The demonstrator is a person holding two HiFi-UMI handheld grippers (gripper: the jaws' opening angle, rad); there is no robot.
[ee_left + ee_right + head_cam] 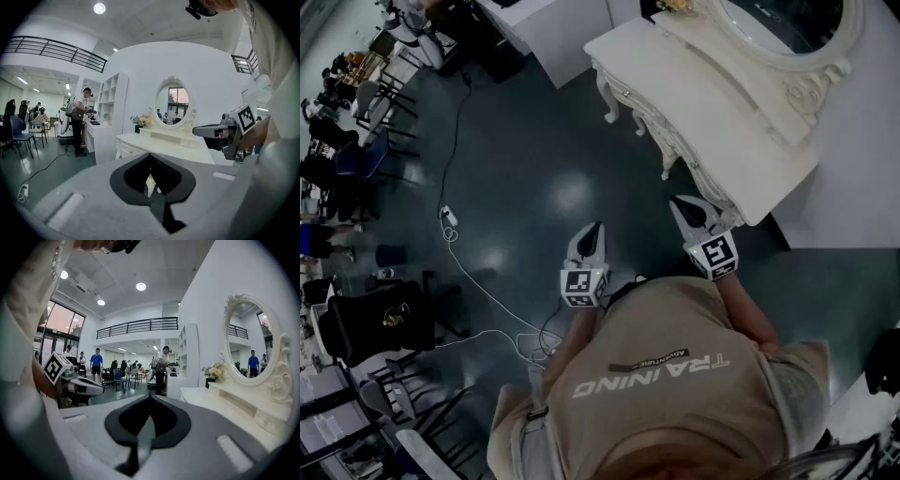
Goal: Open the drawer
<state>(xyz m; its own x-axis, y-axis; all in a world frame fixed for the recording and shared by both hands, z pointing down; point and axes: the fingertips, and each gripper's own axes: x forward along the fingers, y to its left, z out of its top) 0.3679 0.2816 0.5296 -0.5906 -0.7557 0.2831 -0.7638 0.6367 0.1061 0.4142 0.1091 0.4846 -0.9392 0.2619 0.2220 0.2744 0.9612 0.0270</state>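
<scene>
- A person seen from above holds a claw in each hand, both pointing toward a white dressing table point(675, 84) at 1 o'clock in the head view.
- The left claw point(597, 227) is just below centre, over the dark floor point(534, 141). Its jaws are pressed together at the tips, with nothing between them.
- The right claw point(679, 201) is at 3 o'clock from the left one, near the front edge of the tabletop. Its jaws are also pressed together and hold nothing.
- In the left gripper view, the drawer point(132, 151) is in the table's front face, under the tabletop, at 12 o'clock just past the claw's tips. It appears closed, and neither claw touches it.
- An oval mirror point(172, 104) stands upright at the back of the tabletop, with flowers point(143, 121) at 9 o'clock from it.
- A white cable point(455, 253) trails across the floor at 9 o'clock from the left claw.
</scene>
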